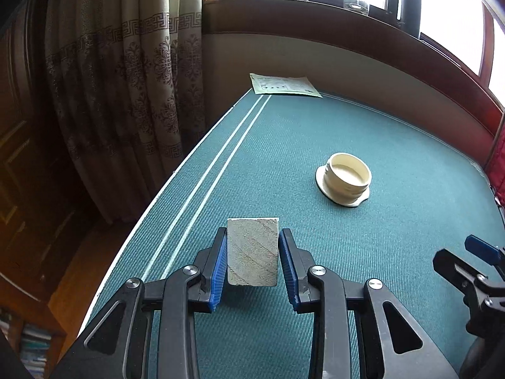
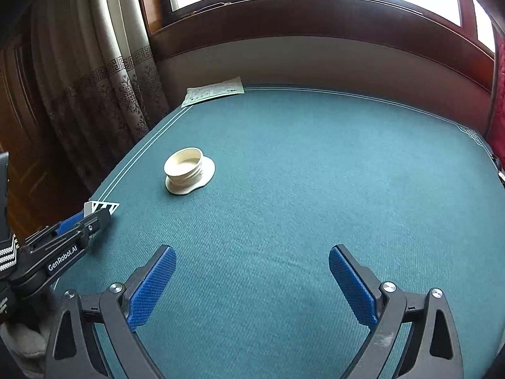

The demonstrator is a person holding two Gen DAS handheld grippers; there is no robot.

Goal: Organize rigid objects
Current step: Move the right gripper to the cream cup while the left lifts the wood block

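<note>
A grey rectangular block [image 1: 252,251] stands between the blue pads of my left gripper [image 1: 252,243]. The pads sit close on both sides with a thin gap at the right, so I cannot tell if they grip it. In the right wrist view the block shows as a white ribbed piece [image 2: 101,207] at the left gripper's tip [image 2: 94,218]. A cream threaded ring on a flat flange [image 1: 345,178] [image 2: 187,170] stands on the green table mat [image 1: 378,252] [image 2: 300,189], beyond both grippers. My right gripper [image 2: 252,271] is wide open and empty over the mat, and its tip shows in the left wrist view [image 1: 479,246].
A printed paper sheet [image 1: 284,85] [image 2: 214,91] lies at the mat's far left corner. The mat's left edge with white stripes [image 1: 205,186] drops to a wooden floor and curtain [image 1: 126,79]. A wall and window sill [image 2: 315,9] stand behind, red fabric [image 2: 498,110] at the right.
</note>
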